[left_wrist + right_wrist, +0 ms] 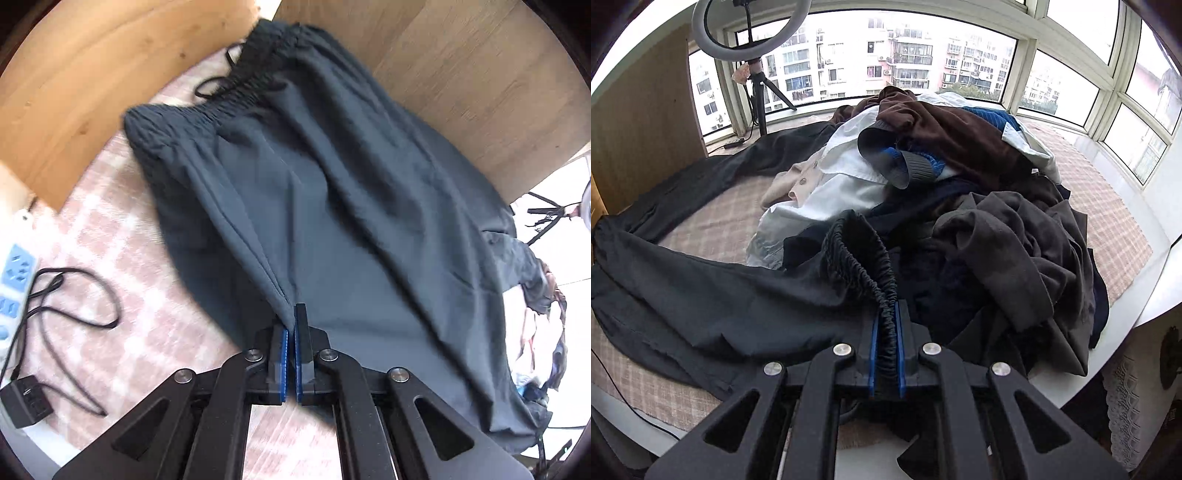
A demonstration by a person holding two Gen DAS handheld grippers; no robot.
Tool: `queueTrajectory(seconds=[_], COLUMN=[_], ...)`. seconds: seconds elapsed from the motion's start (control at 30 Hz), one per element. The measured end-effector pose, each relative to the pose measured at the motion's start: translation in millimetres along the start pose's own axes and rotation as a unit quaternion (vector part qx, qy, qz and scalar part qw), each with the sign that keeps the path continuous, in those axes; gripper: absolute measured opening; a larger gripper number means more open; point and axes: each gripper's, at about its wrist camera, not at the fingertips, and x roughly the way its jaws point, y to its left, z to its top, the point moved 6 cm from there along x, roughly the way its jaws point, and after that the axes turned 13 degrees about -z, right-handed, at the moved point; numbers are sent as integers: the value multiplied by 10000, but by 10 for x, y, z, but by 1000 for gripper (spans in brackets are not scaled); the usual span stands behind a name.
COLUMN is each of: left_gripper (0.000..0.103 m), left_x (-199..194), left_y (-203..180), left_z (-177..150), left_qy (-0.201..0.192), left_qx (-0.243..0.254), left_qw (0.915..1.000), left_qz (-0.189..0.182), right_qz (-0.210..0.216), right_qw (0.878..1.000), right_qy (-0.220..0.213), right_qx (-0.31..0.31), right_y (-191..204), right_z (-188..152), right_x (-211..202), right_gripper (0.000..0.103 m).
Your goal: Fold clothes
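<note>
Power strip (pixel 13 291) and black cable (pixel 74 295) far left on the checked cloth (pixel 122 280). Left gripper (pixel 290 317), fingers clamped on a fold of the dark trousers (pixel 314 192), fabric stretched away w/ waistband far end. Right gripper (pixel 888 314) fingers pinching the elastic waistband (pixel 864 254); clothes pile (pixel 942 147) just behind, by the window.

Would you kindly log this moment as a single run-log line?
task: fold clothes | left gripper: shut on dark grey elastic-waist trousers | right gripper: shut on gathered waistband | unsorted clothes pile behind
</note>
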Motion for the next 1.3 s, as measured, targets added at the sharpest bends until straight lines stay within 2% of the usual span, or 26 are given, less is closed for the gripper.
queueTrajectory(seconds=[0.07, 0.1, 0.2, 0.27, 0.37, 0.5, 0.6, 0.67, 0.73, 0.83, 0.9, 1.07, 1.17, 1.23, 1.3], left_gripper=[2, 2, 3, 4, 21, 22, 21, 21, 21, 21, 21, 21, 23, 24, 28], left_x=[-323, -461, -581, -561, -548, -650, -783, -960, -975, -772, -652, -438, -244, -87, 79], left_y=[107, 209, 589, 756, 809, 541, 250, 155, -83, -630, -1013, -1822, -2216, -2437, -2649], left_z=[-111, -177, -356, -407, -434, -420, -396, -385, -364, -333, -243, 48, 101, 44, -27], left_qy=[-211, -307, -198, -121, -59, -221, -473, -589, -606, -496, -428, -432, -276, -101, 95], left_qx=[33, -2, -62, -181, -236, 169, 515, 689, 870, 1267, 1588, 2286, 2733, 2984, 3265], left_qw=[9997, 9995, 9983, 9969, 9950, 9930, 9905, 9916, 9926, 9906, 9864, 9723, 9611, 9538, 9444], left_qz=[-92, -14, 538, 754, 968, 1148, 1184, 923, 586, 173, 43, -209, -282, -329, -374], right_qz=[112, 168, 334, 276, 268, 291, 189, 287, 392, 509, 490, 898, 971, 1004, 1003], right_qw=[9999, 9998, 9977, 9960, 9934, 9899, 9869, 9879, 9885, 9889, 9926, 9957, 9943, 9926, 9916], right_qy=[51, 76, 581, 850, 1105, 1338, 1560, 1523, 1419, 1161, 888, -92, -428, -639, -709], right_qx=[80, 120, 125, -39, -154, -366, -369, -15, 342, 773, 671, 202, -65, -244, -396], right_y=[-42, -63, -2, 87, 163, 191, 103, -18, -128, -241, -183, 212, 428, 569, 709], right_z=[-18, -27, -317, -495, -629, -715, -849, -870, -846, -724, -548, 247, 769, 1117, 1412], right_x=[-37, -56, 97, 237, 348, 369, 359, 295, 228, 140, 45, -383, -473, -524, -453], right_gripper=[8, 8, 8, 8, 8, 9, 15, 15, 18, 21, 21, 21, 22, 35, 41])
